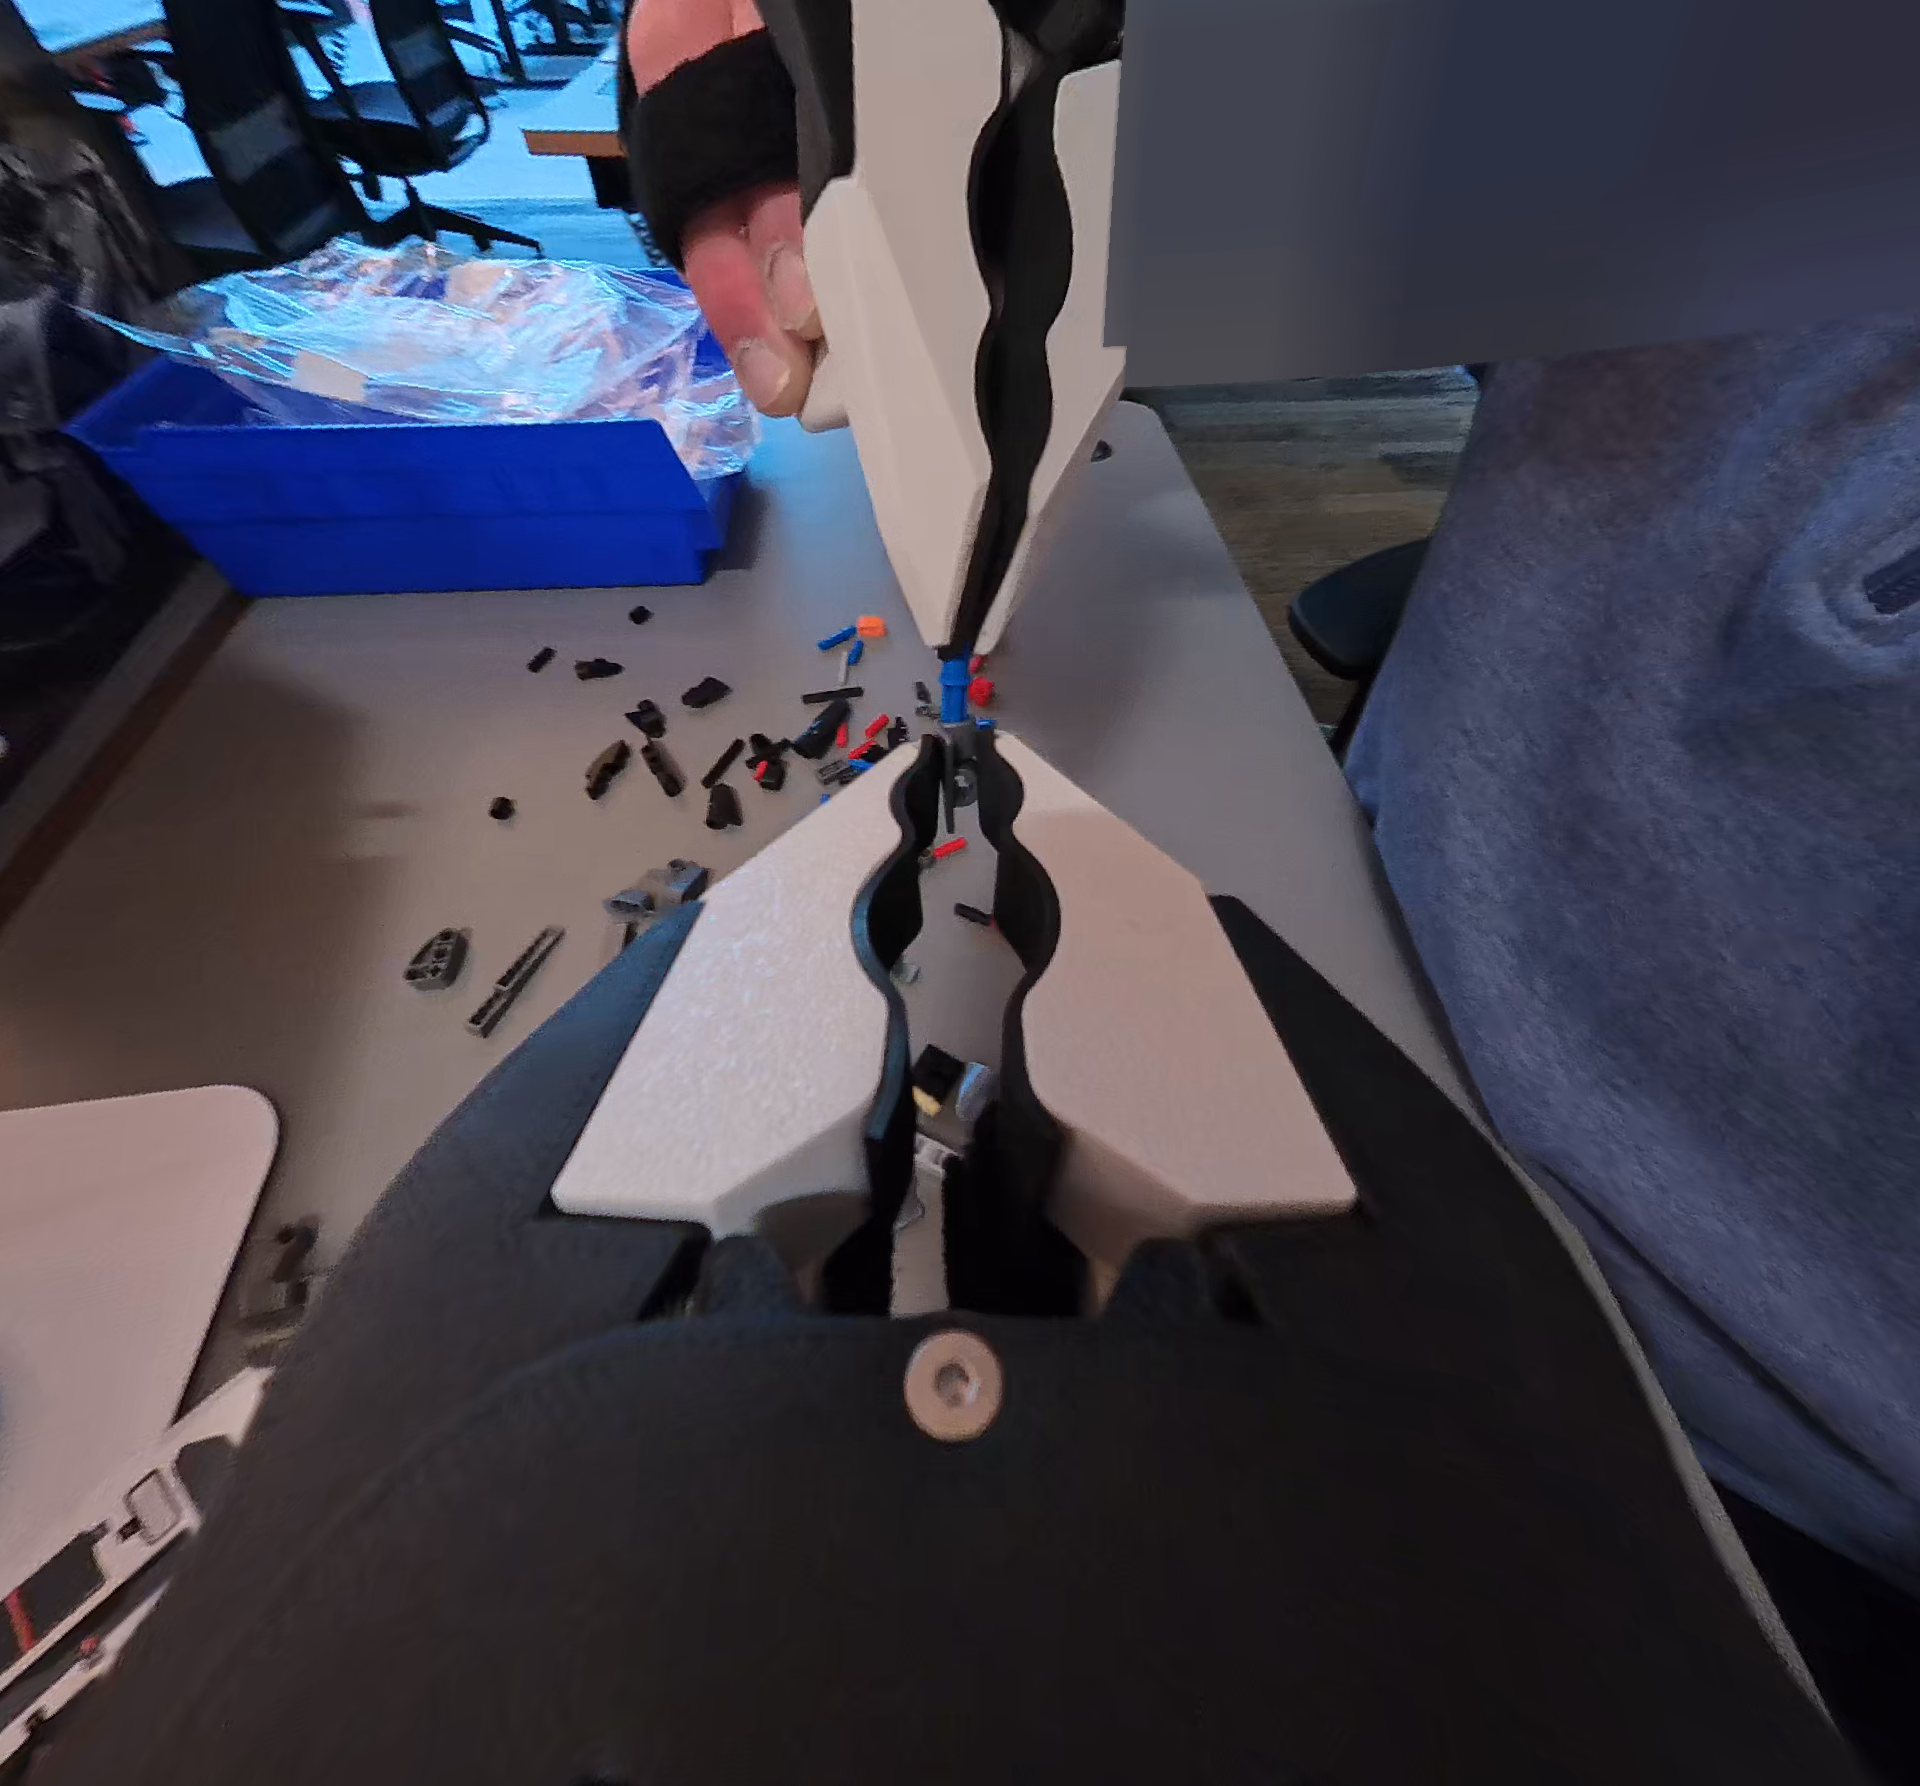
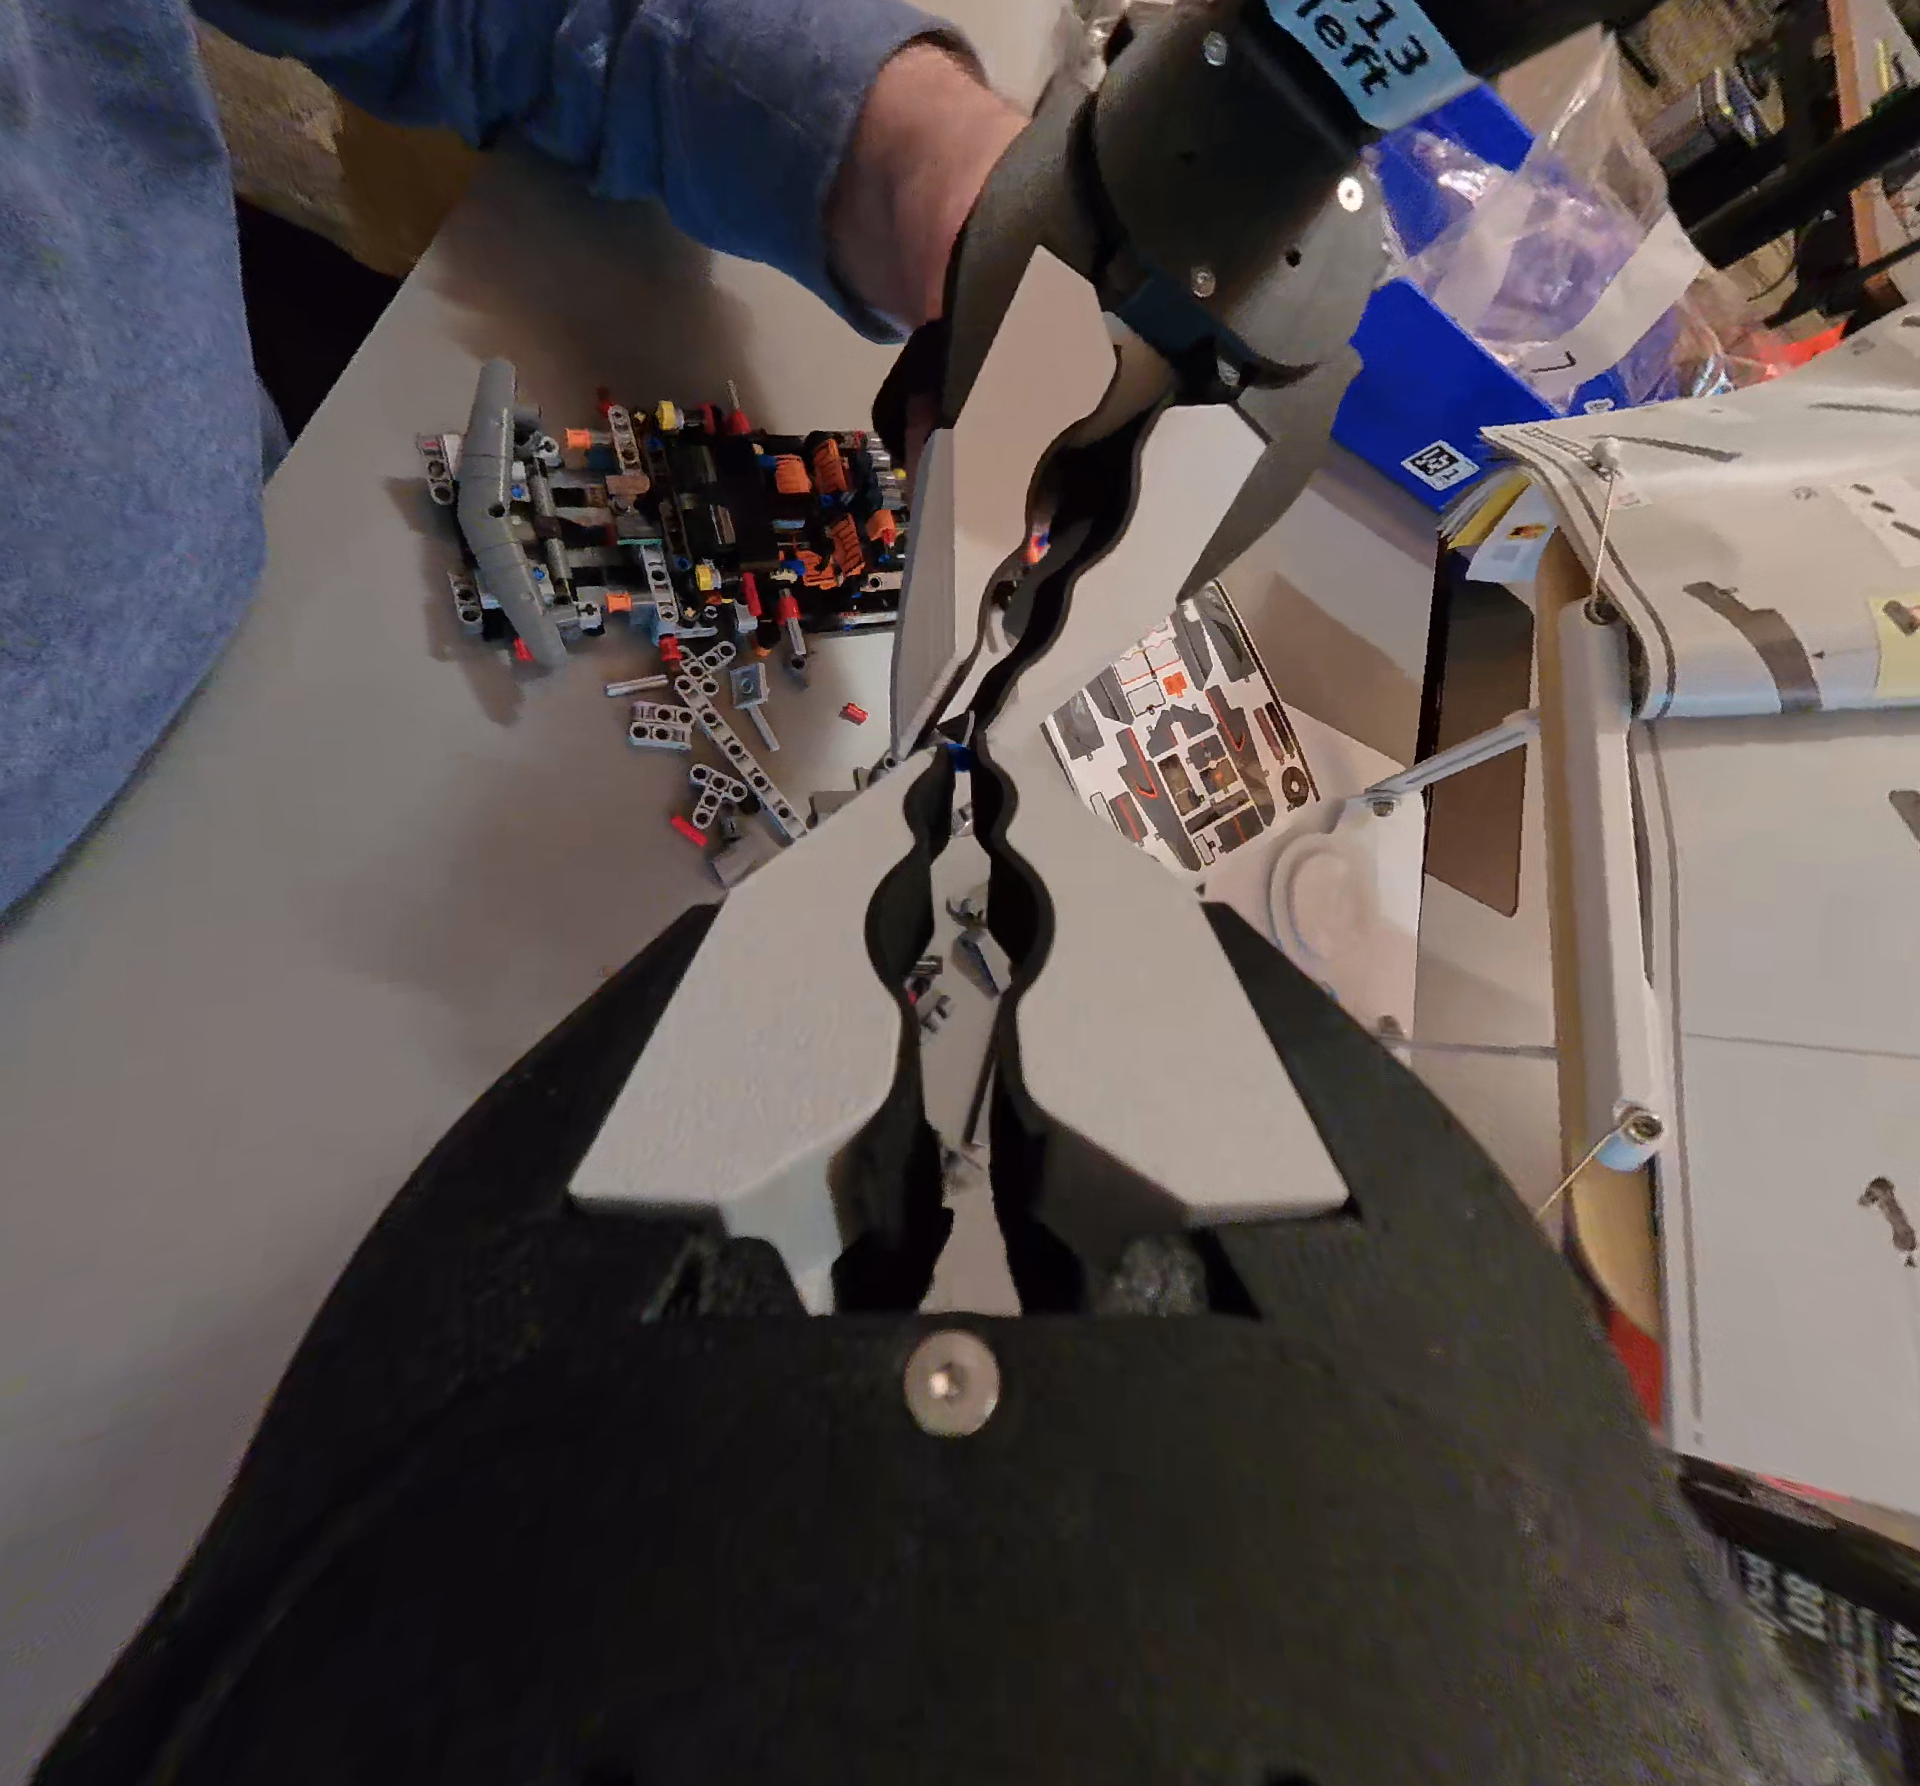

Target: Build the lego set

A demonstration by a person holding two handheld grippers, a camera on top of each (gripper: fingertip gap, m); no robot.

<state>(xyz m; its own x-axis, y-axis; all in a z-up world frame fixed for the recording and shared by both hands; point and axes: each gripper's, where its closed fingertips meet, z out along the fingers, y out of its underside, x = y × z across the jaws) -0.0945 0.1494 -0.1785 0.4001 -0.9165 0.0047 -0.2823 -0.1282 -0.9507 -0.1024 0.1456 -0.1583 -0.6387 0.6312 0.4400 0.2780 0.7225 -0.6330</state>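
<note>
My left gripper (image 1: 961, 751) is shut on a small grey connector piece (image 1: 966, 762) and holds it above the grey table (image 1: 312, 728). My right gripper (image 1: 964, 643) comes down from above, shut on a small blue pin (image 1: 951, 692). The pin's lower end meets the grey piece, so the two grippers are almost tip to tip. In the right wrist view, my right gripper (image 2: 961, 780) meets the left gripper (image 2: 951, 734), with only a bit of the blue pin (image 2: 961, 752) showing between them. A part-built lego model (image 2: 675, 531) lies on the table to the left.
Loose black, red and blue pieces (image 1: 727, 749) lie scattered under the grippers, and grey beams (image 2: 717, 739) lie near the model. A blue bin (image 1: 416, 500) holds plastic bags at the back. A sticker sheet (image 2: 1184, 749) and an instruction booklet (image 2: 1714, 573) lie to the right. A person in a blue top (image 1: 1662, 801) sits close by.
</note>
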